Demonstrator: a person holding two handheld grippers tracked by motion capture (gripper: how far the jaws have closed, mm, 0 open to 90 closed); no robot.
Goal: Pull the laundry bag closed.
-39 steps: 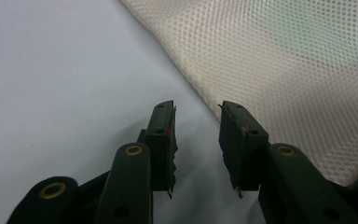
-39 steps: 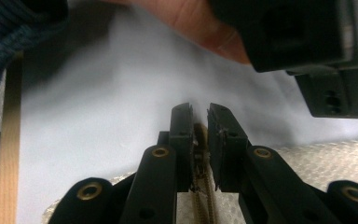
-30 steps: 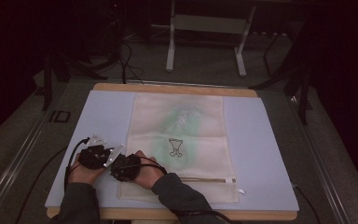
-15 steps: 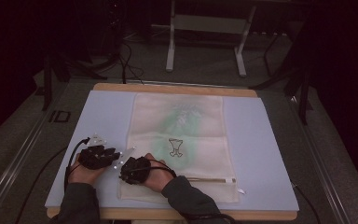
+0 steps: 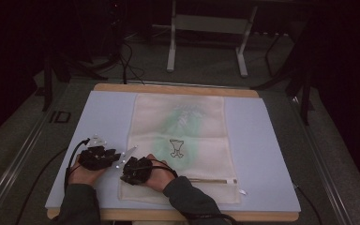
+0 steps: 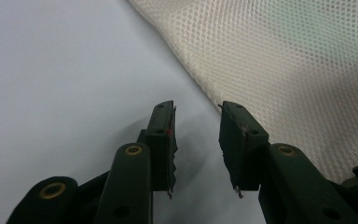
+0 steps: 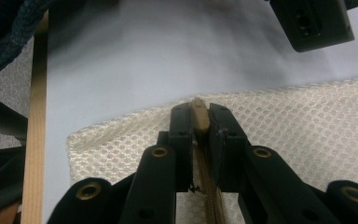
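A cream mesh zip bag (image 5: 183, 140) lies flat on the blue mat (image 5: 262, 154), its zipper (image 5: 211, 180) running along the near edge. My right gripper (image 5: 124, 177) sits at the bag's near left corner, pointing left. In the right gripper view its jaws have just closed a little further and my right gripper (image 7: 199, 122) is shut on the tan zipper end tab (image 7: 199, 116), with the zipper (image 7: 212, 205) running back beneath it. My left gripper (image 5: 118, 158) rests on the mat beside the bag's left edge. In its own view my left gripper (image 6: 196, 135) is open over bare mat, the mesh (image 6: 284, 60) just to its right.
The mat lies on a wooden board (image 5: 178, 89) whose near edge (image 7: 37, 121) runs close to the bag's corner. A dark sleeve (image 7: 9, 28) and the left gripper's body (image 7: 317, 23) lie near the right gripper. A metal stand (image 5: 206, 37) and cables stand beyond the table.
The right hand and its gripper slid slightly right and toward the near edge, then stayed put. The left gripper barely moved.
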